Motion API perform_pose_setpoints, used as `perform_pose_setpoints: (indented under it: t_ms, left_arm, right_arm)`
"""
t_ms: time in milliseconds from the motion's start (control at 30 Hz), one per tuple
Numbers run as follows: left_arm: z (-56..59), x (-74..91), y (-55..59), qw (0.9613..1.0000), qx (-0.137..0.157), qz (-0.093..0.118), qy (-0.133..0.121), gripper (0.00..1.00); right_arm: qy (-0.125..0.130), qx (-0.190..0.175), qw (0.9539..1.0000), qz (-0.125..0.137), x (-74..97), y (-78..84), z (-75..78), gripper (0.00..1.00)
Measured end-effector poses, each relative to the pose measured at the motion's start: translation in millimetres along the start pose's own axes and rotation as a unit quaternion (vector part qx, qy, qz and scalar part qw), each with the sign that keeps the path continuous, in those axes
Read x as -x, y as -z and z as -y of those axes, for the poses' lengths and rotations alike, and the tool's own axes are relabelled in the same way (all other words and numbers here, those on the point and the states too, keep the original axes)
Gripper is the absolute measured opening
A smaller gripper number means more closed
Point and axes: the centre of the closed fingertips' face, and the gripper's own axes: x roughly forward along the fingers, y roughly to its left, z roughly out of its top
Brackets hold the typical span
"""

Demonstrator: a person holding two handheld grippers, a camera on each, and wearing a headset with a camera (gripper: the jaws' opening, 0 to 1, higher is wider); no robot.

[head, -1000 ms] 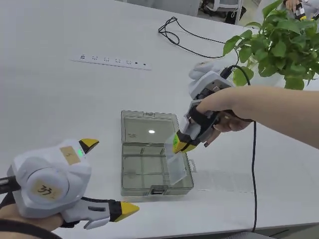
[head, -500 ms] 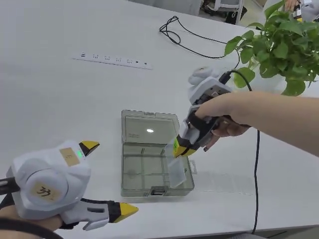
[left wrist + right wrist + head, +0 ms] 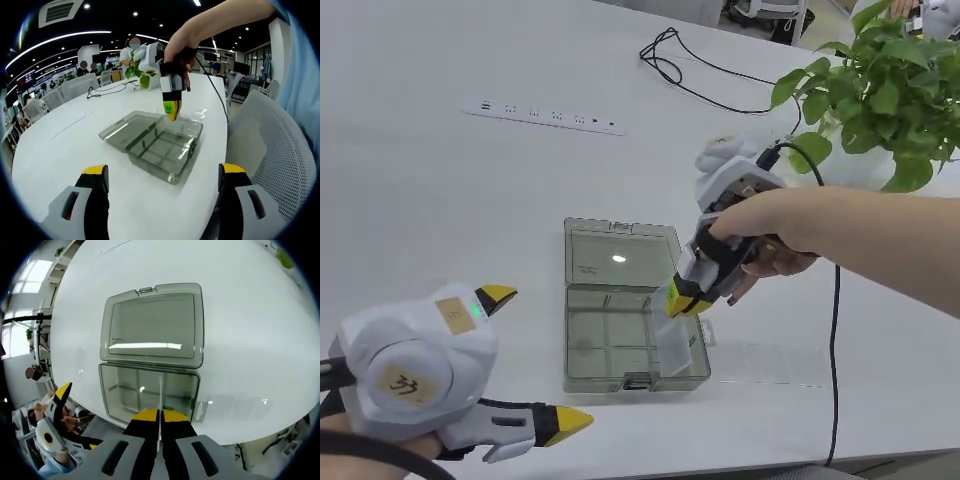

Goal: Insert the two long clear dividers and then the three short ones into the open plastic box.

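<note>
The open plastic box point(image 3: 582, 345) lies near the table's front edge, its lid point(image 3: 618, 255) flat behind it. My right gripper point(image 3: 684, 301) hangs over the box's right end, shut on a clear divider point(image 3: 676, 346) whose lower edge reaches into the box. The right gripper view shows this divider point(image 3: 161, 390) edge-on between the closed tips, over the box point(image 3: 125, 390). Clear dividers stand inside the box. My left gripper point(image 3: 534, 357) is open at the front left, apart from the box point(image 3: 160, 145), with nothing between its fingers.
More clear dividers point(image 3: 765, 362) lie flat on the table right of the box. A potted plant point(image 3: 880, 90) stands at the back right, a black cable point(image 3: 835, 330) runs past the right hand, and a white power strip point(image 3: 542, 117) lies at the back.
My right gripper has come down and slightly left, lowering the divider further into the box's right end. The left gripper has stayed in place.
</note>
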Motion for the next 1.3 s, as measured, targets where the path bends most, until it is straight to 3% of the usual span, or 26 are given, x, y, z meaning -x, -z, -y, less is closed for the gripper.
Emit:
perform_pose_setpoints:
  t_ms: [67,333,533,667,800,1300]
  left_arm:
    - [-0.4,0.2,0.6,1.0000,0.002,-0.001,0.000,0.92]
    - [-0.7,0.4,4.2,1.0000,0.006,-0.001,0.000,0.91]
    - [0.0,1.0,6.5,0.9999,0.010,-0.002,-0.001,0.91]
    - [-0.4,1.6,6.7,0.9999,0.013,-0.001,-0.002,0.90]
    - [0.4,0.9,6.9,0.9999,0.013,-0.002,-0.001,0.90]
    - [0.5,0.7,7.7,0.9999,0.015,-0.003,0.000,0.89]
  right_arm:
    - [0.002,0.001,1.0000,-0.001,-0.3,-2.4,1.7,0.02]
    - [0.005,0.002,1.0000,-0.003,1.1,13.6,-9.6,0.02]
    - [0.014,0.009,0.9998,-0.009,-4.8,3.2,-3.9,0.02]
    - [0.018,0.015,0.9997,-0.010,-3.3,7.2,-7.0,0.02]
    - [0.020,0.017,0.9996,-0.010,-5.0,-3.4,-1.4,0.02]
    - [0.040,0.046,0.9981,-0.003,-11.7,3.4,-9.9,0.03]
